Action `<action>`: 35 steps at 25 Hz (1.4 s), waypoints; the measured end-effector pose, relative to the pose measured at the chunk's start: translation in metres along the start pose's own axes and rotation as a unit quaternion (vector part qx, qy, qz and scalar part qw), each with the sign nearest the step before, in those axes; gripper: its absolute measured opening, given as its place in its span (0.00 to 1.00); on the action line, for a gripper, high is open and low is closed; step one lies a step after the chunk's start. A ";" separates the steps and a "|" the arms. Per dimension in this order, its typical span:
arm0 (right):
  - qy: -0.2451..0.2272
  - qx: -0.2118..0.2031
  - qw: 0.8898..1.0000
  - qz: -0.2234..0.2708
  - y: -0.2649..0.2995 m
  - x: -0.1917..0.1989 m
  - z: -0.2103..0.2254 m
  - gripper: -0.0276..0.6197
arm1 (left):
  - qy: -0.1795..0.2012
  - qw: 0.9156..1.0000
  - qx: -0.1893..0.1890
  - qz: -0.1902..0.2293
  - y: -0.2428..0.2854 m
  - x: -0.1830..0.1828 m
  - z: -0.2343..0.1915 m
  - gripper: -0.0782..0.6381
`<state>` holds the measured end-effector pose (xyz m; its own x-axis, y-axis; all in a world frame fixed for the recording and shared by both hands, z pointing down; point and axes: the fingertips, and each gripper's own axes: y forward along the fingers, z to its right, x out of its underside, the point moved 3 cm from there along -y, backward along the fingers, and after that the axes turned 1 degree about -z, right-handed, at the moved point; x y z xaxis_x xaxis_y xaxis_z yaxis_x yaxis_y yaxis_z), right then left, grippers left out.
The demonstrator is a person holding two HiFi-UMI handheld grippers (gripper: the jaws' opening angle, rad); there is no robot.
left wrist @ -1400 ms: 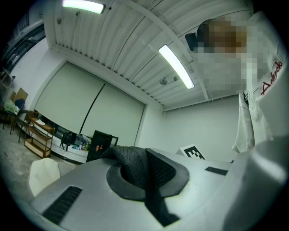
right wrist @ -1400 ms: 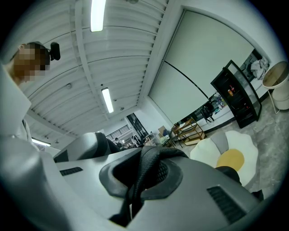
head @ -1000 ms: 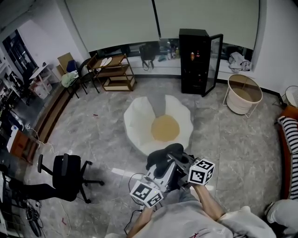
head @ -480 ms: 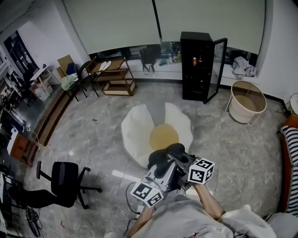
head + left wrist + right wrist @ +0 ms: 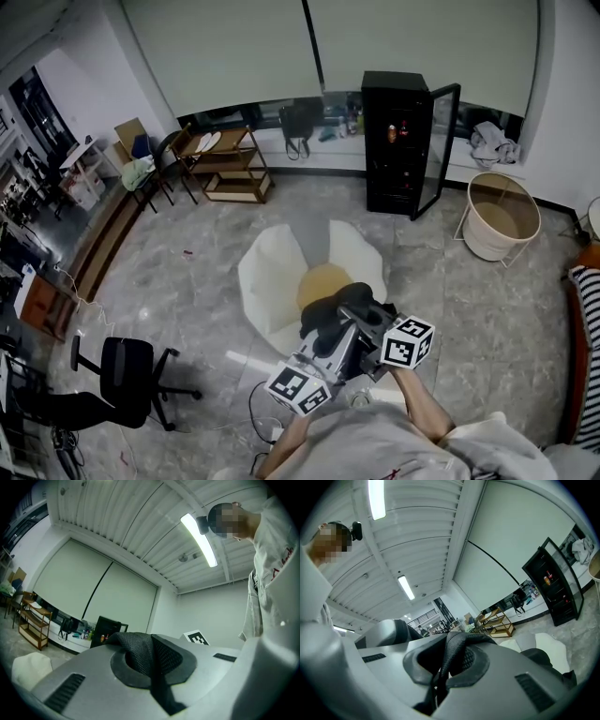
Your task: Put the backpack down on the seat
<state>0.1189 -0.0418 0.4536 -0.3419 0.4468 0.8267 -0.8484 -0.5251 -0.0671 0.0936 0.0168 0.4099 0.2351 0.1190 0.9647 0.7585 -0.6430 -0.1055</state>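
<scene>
Both forearms reach forward at lower centre, the left gripper [image 5: 325,345] and right gripper [image 5: 367,325] level and side by side, each pinched tight on a black mesh strap [image 5: 140,651]. The backpack [image 5: 337,302] hangs mid-frame against the lower edge of the white seat [image 5: 267,272].

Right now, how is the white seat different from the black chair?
The white seat is low and petal-shaped with a yellow middle; the black chair is dark all over. The white seat lies flat on the grey floor; the black chair stands on spread legs. Both sit on that floor.
</scene>
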 end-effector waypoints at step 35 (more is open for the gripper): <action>0.035 0.022 0.999 -0.030 0.085 0.015 0.060 0.09 | -0.041 0.999 -0.003 -0.012 0.013 0.010 -0.101 0.15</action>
<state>0.0666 -0.1233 0.4937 -0.3195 0.5264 0.7879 -0.8503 -0.5263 0.0068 0.0447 -0.0670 0.4428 0.2655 0.1959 0.9440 0.7610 -0.6437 -0.0805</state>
